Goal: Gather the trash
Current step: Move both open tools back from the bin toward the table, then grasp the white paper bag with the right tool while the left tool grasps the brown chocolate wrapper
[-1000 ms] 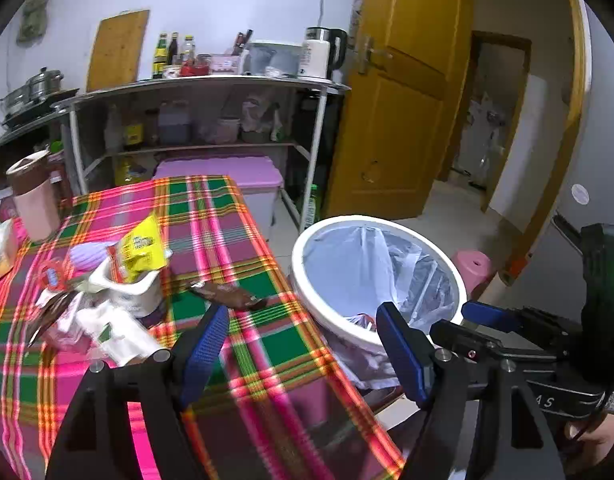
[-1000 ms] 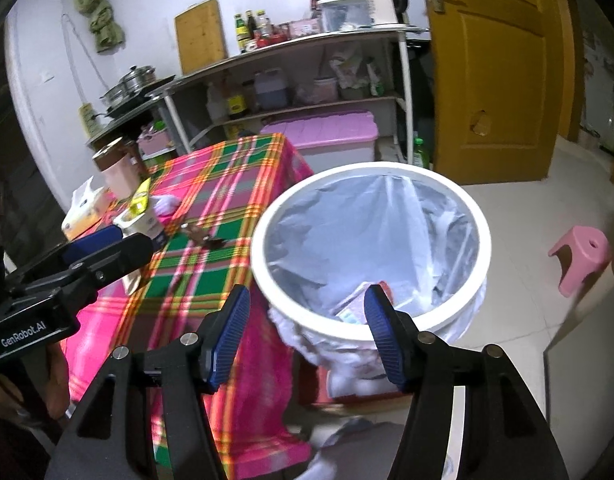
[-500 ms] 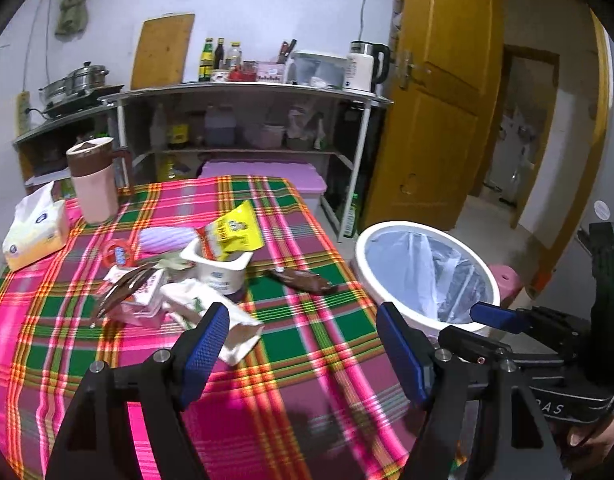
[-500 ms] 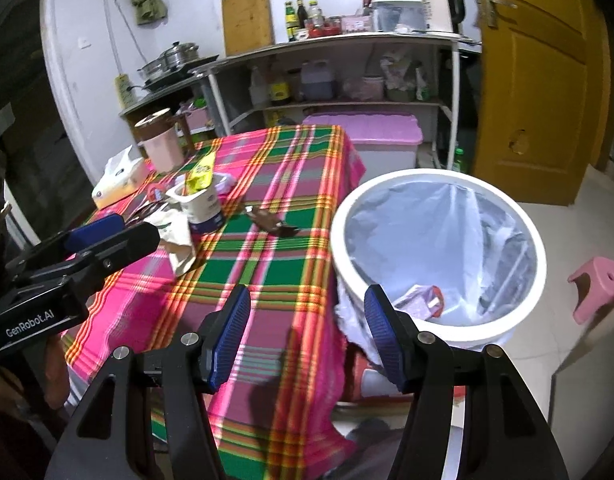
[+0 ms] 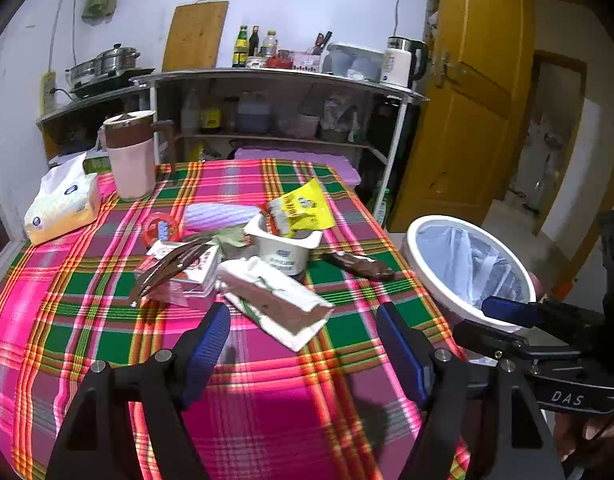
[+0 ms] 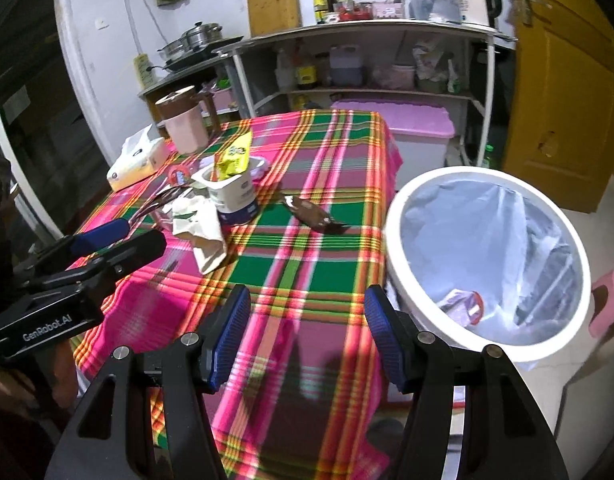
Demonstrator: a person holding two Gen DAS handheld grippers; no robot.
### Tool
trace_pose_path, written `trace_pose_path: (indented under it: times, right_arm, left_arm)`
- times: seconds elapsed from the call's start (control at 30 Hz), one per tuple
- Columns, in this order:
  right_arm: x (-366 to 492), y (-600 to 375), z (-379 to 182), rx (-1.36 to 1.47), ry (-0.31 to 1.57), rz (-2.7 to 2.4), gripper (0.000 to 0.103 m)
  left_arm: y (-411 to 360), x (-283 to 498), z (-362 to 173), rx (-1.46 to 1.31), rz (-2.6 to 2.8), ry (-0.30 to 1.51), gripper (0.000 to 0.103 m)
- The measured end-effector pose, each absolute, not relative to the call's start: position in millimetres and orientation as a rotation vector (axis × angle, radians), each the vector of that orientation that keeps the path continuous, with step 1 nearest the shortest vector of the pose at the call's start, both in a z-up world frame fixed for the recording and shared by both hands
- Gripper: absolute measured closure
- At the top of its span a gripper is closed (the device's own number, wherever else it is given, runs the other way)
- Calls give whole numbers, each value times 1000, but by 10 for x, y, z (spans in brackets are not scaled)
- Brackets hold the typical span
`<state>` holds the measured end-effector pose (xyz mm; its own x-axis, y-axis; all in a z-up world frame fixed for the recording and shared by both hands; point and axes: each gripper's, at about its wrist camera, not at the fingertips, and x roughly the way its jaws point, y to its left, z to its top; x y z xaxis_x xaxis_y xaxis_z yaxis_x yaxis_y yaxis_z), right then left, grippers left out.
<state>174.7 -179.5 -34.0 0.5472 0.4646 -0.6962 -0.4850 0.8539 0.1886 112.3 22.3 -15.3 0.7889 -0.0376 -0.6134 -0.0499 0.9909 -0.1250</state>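
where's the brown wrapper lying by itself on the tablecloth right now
In the right wrist view the brown wrapper lies flat mid-table, between the white yogurt cup on its left and the trash bin on its right.

1. The left tool (image 5: 303,344) points forward and downward, its two blue-padded fingers (image 5: 205,350) standing wide apart with nothing between them.
2. The right tool (image 6: 307,336) is likewise tilted downward, its blue pads (image 6: 231,330) spread wide and gripping nothing.
3. In the left wrist view, the right tool (image 5: 523,316) shows from the side at the right edge, reaching in level with the left one; part of the hand (image 5: 587,436) that carries it shows beneath its body.
4. In the right wrist view, the left tool (image 6: 107,240) shows at the left edge, its fingers apart, with a bit of the hand (image 6: 11,384) under it.
5. The two tools sit side by side, near each other but apart.
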Motion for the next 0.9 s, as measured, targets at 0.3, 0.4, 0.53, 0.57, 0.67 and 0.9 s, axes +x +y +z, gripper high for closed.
trace_pose_path:
  times: [0.3, 0.4, 0.53, 0.57, 0.67, 0.9]
  right_arm:
    - [1865, -1483, -405, -65, 826, 642, 43]
    - [1901, -1357, -436, -74, 832, 673, 43]
    - [1936, -1199, -454, -85, 829, 715, 43]
    - [1947, -1150, -459, -92, 828, 724, 43]
    - [1982, -1030, -484, -110, 828, 750, 43]
    - [2086, -790, -598, -145, 851, 773, 43]
  left_arm:
    - [626, 1105, -253, -181, 84, 678, 27]
    - [716, 1104, -266, -186, 102, 678, 27]
    - [820, 1122, -286, -185, 118, 678, 27]
    - [846, 1135, -289, -184, 123, 677, 27]
    - [946, 1170, -304, -187, 136, 677, 27]
    - [1175, 1311, -360, -198, 141, 689, 27]
